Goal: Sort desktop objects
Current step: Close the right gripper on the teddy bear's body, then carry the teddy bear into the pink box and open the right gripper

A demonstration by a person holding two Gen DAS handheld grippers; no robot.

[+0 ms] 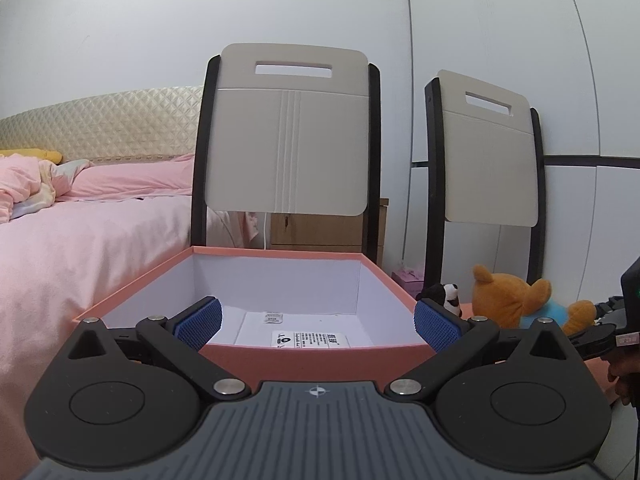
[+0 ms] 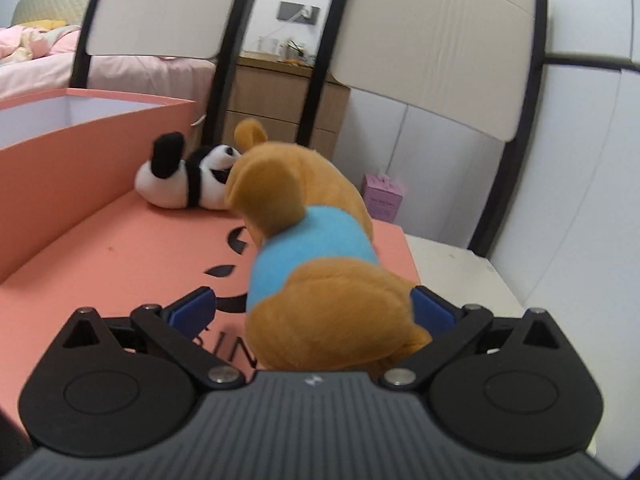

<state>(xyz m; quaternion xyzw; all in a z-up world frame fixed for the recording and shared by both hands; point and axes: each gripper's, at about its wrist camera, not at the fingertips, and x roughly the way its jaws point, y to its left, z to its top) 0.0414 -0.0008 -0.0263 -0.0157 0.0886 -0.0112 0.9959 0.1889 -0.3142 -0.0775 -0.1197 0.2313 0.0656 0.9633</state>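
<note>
A brown plush bear [image 2: 320, 240] in a blue shirt lies on a pink box lid [image 2: 120, 256] with black print. Its hind end sits between the fingers of my right gripper [image 2: 312, 307], which is open; the right pad [image 2: 434, 307] is against the fur and the left pad [image 2: 192, 307] is apart from it. A small panda plush [image 2: 180, 180] lies beyond the bear's head. My left gripper [image 1: 318, 326] stands open over the near wall of the open pink box [image 1: 304, 354], with nothing held. The bear [image 1: 508, 300] and panda [image 1: 446, 294] also show to the right of the box.
White cards with labels [image 1: 308, 338] lie in the box. Two chair backs [image 1: 288, 136] [image 1: 488, 160] stand behind it. A pink bed [image 1: 80, 216] is on the left and a wooden drawer unit [image 2: 280, 100] behind. A small pink carton [image 2: 382, 196] sits low at the right.
</note>
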